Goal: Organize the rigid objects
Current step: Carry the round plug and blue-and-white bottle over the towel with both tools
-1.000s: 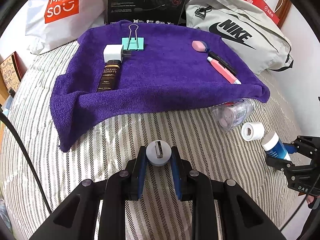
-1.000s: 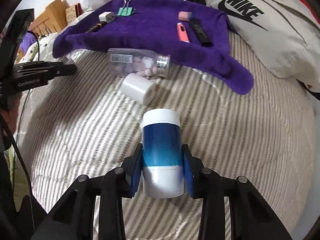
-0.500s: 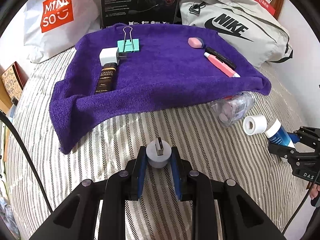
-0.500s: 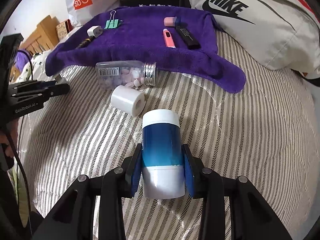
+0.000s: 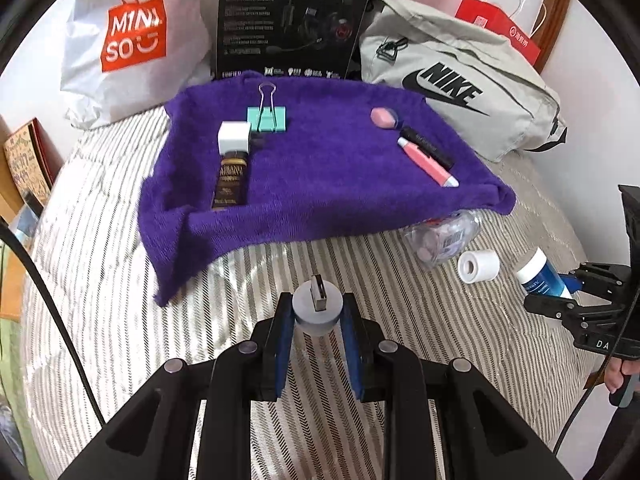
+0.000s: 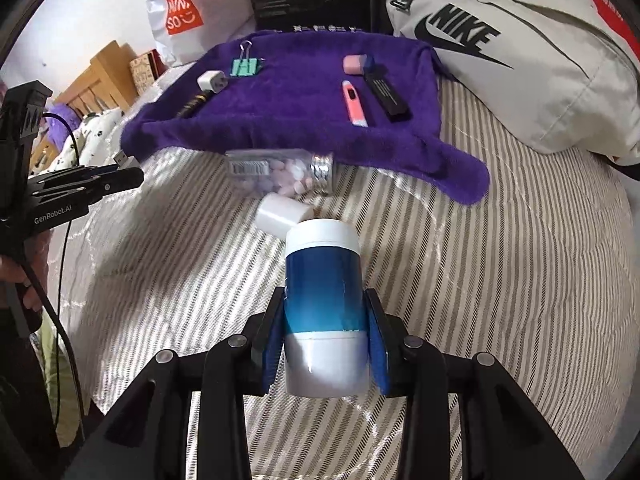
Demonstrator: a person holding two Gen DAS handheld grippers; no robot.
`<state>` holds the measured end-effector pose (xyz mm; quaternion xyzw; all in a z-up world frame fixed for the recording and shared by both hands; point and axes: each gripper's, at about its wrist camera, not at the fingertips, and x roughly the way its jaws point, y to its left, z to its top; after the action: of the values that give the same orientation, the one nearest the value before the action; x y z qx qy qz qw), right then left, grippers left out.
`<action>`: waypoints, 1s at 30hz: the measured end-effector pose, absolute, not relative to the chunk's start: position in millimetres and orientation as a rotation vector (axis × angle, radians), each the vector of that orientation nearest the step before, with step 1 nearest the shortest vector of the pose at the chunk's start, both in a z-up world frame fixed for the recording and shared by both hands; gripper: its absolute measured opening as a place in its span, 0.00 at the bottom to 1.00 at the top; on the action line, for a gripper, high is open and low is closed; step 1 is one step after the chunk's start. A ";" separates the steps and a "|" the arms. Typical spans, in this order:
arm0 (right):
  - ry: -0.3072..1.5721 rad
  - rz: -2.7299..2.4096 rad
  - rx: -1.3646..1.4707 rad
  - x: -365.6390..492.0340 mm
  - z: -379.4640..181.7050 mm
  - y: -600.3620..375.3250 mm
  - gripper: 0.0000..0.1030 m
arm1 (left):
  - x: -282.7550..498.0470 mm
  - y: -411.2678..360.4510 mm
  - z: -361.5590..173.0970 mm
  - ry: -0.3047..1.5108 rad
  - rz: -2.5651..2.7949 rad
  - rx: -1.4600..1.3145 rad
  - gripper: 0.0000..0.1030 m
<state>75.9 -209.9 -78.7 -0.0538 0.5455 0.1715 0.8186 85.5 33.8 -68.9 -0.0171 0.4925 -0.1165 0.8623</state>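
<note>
Both my tongs have lifted and pushed forward over the last second, so the towel point(image 5: 332, 184) now sits closer and larger in each view, and the tape roll point(image 6: 282, 213) has slid partly behind the bottle point(image 6: 324, 300) in my right view.

My left tongs point(image 5: 317, 320) are clenched on a grey USB plug point(image 5: 317, 312), its metal tongue pointing up and forward, held above the striped bedding point(image 5: 120, 280) just short of the towel's front edge. My right tongs point(image 6: 325, 332) are grasping the blue-and-white bottle by its lower body, white cap pointing away from me, over the bedding near the roll and the clear jar point(image 6: 280, 174) of pale tablets. That jar lies on its side, silver lid to the right, tucked against the towel's drooping edge.

On the towel, the left group holds a white charger point(image 5: 234, 138), a teal binder clip point(image 5: 267, 118) just behind it, and a dark brown tube point(image 5: 230, 184) lying in front of the charger and touching it. The right group holds a pink eraser point(image 5: 382, 116), a black stick point(image 5: 426, 146) and a pink pen point(image 5: 428, 162) lying side by side.

Behind the towel stand a white Miniso bag point(image 5: 132, 40), a black box point(image 5: 292, 20) and a grey Nike bag point(image 5: 460, 80).
</note>
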 end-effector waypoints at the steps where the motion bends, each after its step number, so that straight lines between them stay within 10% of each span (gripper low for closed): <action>1: 1.157 0.371 -0.113 77.1 -76.7 -210.0 0.36 | 85.5 34.6 -65.2 1.027 -0.244 -0.034 0.22; 30: 1.009 0.417 -0.181 184.3 -33.7 -163.8 0.36 | 178.7 35.4 -49.8 1.009 -0.217 -0.002 0.22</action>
<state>184.3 -163.8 -33.7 -0.0860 0.4792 0.1979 0.8508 178.7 35.4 -49.8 -0.0008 0.4825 -0.1040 0.8697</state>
